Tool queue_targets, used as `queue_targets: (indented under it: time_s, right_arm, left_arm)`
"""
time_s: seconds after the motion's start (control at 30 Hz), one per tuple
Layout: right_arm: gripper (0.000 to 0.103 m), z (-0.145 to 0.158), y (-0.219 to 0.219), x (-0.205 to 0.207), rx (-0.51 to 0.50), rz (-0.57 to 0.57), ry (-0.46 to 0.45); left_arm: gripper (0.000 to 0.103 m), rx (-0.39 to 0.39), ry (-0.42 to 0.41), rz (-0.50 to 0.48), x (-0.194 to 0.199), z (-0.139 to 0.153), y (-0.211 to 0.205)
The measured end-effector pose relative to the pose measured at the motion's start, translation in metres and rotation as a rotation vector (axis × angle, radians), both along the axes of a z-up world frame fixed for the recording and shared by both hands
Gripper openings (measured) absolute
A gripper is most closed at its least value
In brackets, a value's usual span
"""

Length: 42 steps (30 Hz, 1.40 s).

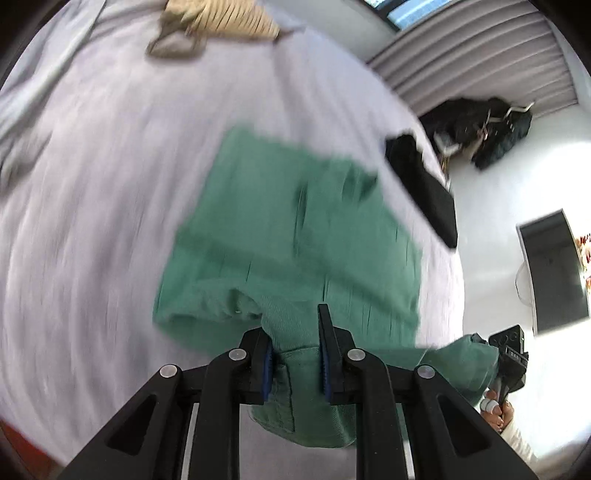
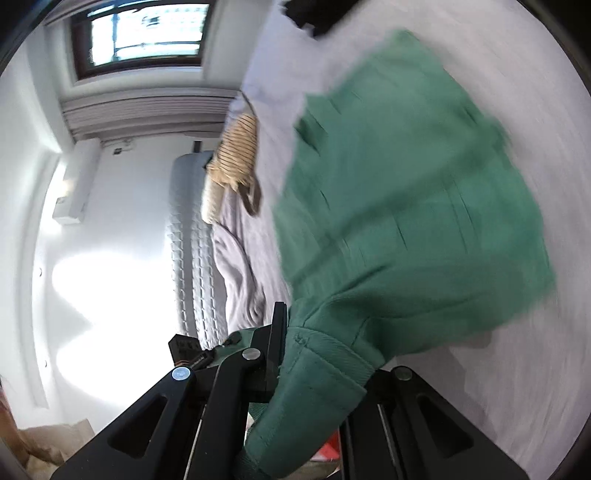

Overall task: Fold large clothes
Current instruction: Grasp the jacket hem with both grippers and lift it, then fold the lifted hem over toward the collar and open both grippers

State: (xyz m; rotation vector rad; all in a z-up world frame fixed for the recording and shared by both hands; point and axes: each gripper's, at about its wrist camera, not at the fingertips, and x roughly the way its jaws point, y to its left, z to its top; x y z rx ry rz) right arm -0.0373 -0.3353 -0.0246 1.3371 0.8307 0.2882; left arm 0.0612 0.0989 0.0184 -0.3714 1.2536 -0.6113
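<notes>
Green cloth fills the middle of both views: a large green garment [image 1: 295, 236] lies partly on a bed covered by a pale lilac sheet [image 1: 92, 221], with its near edge lifted off the sheet. Both pictures are blurred, so fine detail of the fabric cannot be told.

Left wrist view, from left to right. The sheet takes up the left half; at the top lies a tan striped garment [image 1: 221, 18], well apart from the green one. In the middle, the left gripper [image 1: 295, 365] pinches a thick hem of the green garment, the blue pads [image 1: 267, 373] pressing the fold from both sides. Right of the green cloth, a black garment [image 1: 424, 184] lies at the edge of the bed, and beyond it a dark heap [image 1: 491, 125] rests on the floor by a ribbed radiator [image 1: 480, 59]. At the far right, the right gripper [image 1: 508, 365] holds another corner of the green garment, with a hand [image 1: 496, 410] below it.

Right wrist view, from left to right. A window [image 2: 147, 33] and white wall stand at the left, then the side of the mattress [image 2: 192, 240] and the striped garment at its edge. The right gripper's jaws are pressed together on a folded green hem that drapes over and hides the right-hand finger. The rest of the garment hangs down onto the sheet at the right.
</notes>
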Motion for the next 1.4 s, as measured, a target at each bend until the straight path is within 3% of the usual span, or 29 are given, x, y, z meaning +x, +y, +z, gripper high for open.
queue_targets:
  time_s: [0.1,0.17,0.27,0.43,0.5,0.53,0.57,0.6,0.63,0.67,0.7,0.73,0.8,0.87,1.07,1.1,1.13,1.17,1.23,1.3,1.4]
  right_arm:
    - [0.006,-0.004,-0.038,0.055,-0.014,-0.026,0.000]
    - [0.006,-0.019,-0.060,0.093,-0.047,-0.032,0.049]
    - [0.006,-0.046,-0.076,0.132,-0.100,-0.051,0.146]
    - [0.007,-0.078,-0.084,0.159,-0.134,-0.120,0.252]
    - [0.010,-0.080,-0.086,0.159,-0.145,-0.131,0.253]
    - [0.010,-0.079,-0.088,0.158,-0.157,-0.129,0.263]
    - [0.010,-0.077,-0.089,0.159,-0.167,-0.123,0.273]
    - [0.012,-0.075,-0.090,0.161,-0.180,-0.112,0.291]
    - [0.027,-0.072,-0.091,0.162,-0.194,-0.104,0.305]
    - [0.041,-0.067,-0.093,0.159,-0.213,-0.103,0.300]
    - [0.071,-0.056,-0.095,0.157,-0.254,-0.107,0.281]
    - [0.079,-0.046,-0.099,0.155,-0.298,-0.120,0.261]
    - [0.079,-0.027,-0.107,0.151,-0.388,-0.146,0.242]
    - [0.079,-0.022,-0.111,0.150,-0.503,-0.141,0.290]
    - [0.077,-0.066,-0.094,0.171,-0.711,0.014,0.492]
    - [0.059,-0.079,-0.088,0.174,-0.736,0.050,0.532]
    - [0.001,-0.084,-0.083,0.174,-0.727,0.070,0.539]
    - [0.004,-0.084,-0.077,0.175,-0.727,0.075,0.533]
    - [0.004,-0.060,-0.062,0.175,-0.873,0.073,0.461]
    - [0.004,-0.055,-0.060,0.179,-0.937,0.088,0.441]
    - [0.007,-0.093,-0.080,0.179,-0.890,0.082,0.532]
  left_arm:
    - [0.021,0.007,-0.022,0.023,0.053,-0.009,-0.009]
    - [0.021,0.038,-0.034,0.017,0.086,-0.025,-0.030]
    - [0.021,0.162,-0.038,-0.019,0.130,-0.061,-0.068]
    - [0.022,0.313,-0.011,-0.079,0.151,-0.101,-0.100]
    - [0.030,0.346,-0.019,-0.100,0.153,-0.103,-0.103]
    - [0.040,0.360,-0.040,-0.104,0.153,-0.098,-0.102]
    - [0.066,0.373,-0.068,-0.100,0.153,-0.092,-0.099]
    - [0.083,0.401,-0.123,-0.086,0.152,-0.080,-0.095]
    - [0.103,0.433,-0.184,-0.069,0.150,-0.066,-0.090]
    - [0.103,0.445,-0.229,-0.061,0.149,-0.057,-0.086]
    - [0.103,0.448,-0.266,-0.065,0.151,-0.049,-0.083]
    - [0.103,0.450,-0.286,-0.077,0.152,-0.043,-0.080]
    - [0.103,0.475,-0.298,-0.101,0.156,-0.042,-0.077]
    - [0.103,0.509,-0.281,-0.115,0.161,-0.056,-0.079]
    - [0.101,0.586,-0.086,-0.112,0.183,-0.142,-0.094]
    - [0.090,0.618,-0.063,-0.095,0.184,-0.154,-0.095]
    - [0.060,0.621,-0.045,-0.083,0.183,-0.163,-0.094]
    - [0.049,0.587,-0.029,-0.073,0.182,-0.165,-0.093]
    - [0.049,0.595,-0.080,-0.048,0.176,-0.160,-0.092]
    - [0.049,0.653,-0.137,-0.076,0.172,-0.163,-0.096]
    - [0.052,0.680,-0.172,-0.107,0.171,-0.180,-0.102]
